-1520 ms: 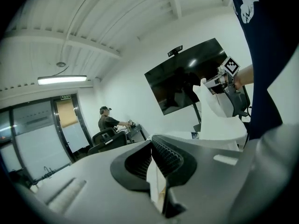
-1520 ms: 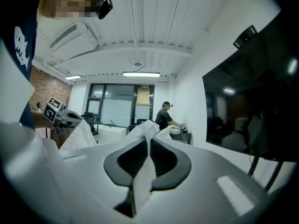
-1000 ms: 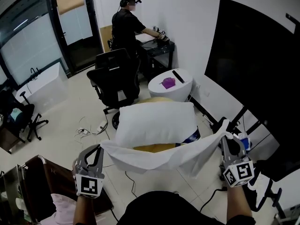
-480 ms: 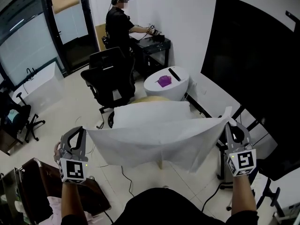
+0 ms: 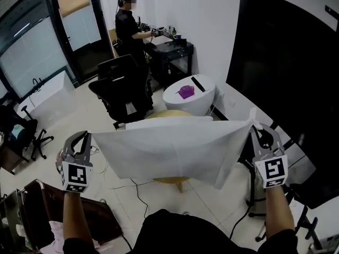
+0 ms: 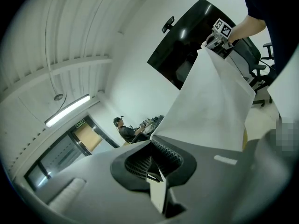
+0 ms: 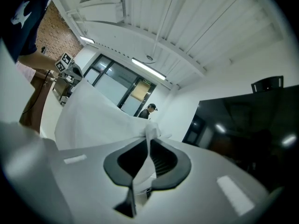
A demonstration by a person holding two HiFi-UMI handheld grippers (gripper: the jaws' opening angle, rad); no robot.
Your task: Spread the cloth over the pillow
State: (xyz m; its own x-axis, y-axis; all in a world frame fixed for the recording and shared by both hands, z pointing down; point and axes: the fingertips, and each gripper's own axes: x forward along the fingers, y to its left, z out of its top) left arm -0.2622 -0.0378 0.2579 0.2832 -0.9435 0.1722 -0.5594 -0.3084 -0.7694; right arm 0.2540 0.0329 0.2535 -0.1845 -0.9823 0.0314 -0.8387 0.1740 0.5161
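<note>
A white cloth [image 5: 169, 150] hangs stretched in the air between my two grippers, held high and taut along its top edge. My left gripper [image 5: 85, 139] is shut on its left corner and my right gripper [image 5: 255, 128] is shut on its right corner. The cloth hides nearly all of the white pillow; only a strip of the pillow [image 5: 175, 121] shows above the cloth's top edge. In the left gripper view the cloth [image 6: 210, 101] runs from the jaws up to the far gripper. The cloth [image 7: 93, 120] is bunched between the jaws in the right gripper view.
The pillow rests on a round yellow stool [image 5: 172, 181]. Behind it stand a white round table [image 5: 189, 97] with a purple thing [image 5: 186, 91], a black office chair [image 5: 122, 91] and a desk [image 5: 172, 49] where a person [image 5: 128, 28] works. A dark panel [image 5: 286, 73] fills the right.
Both grippers have risen and moved apart, lifting the cloth from a sagging drape in front of the pillow to a taut sheet that now covers it from view.
</note>
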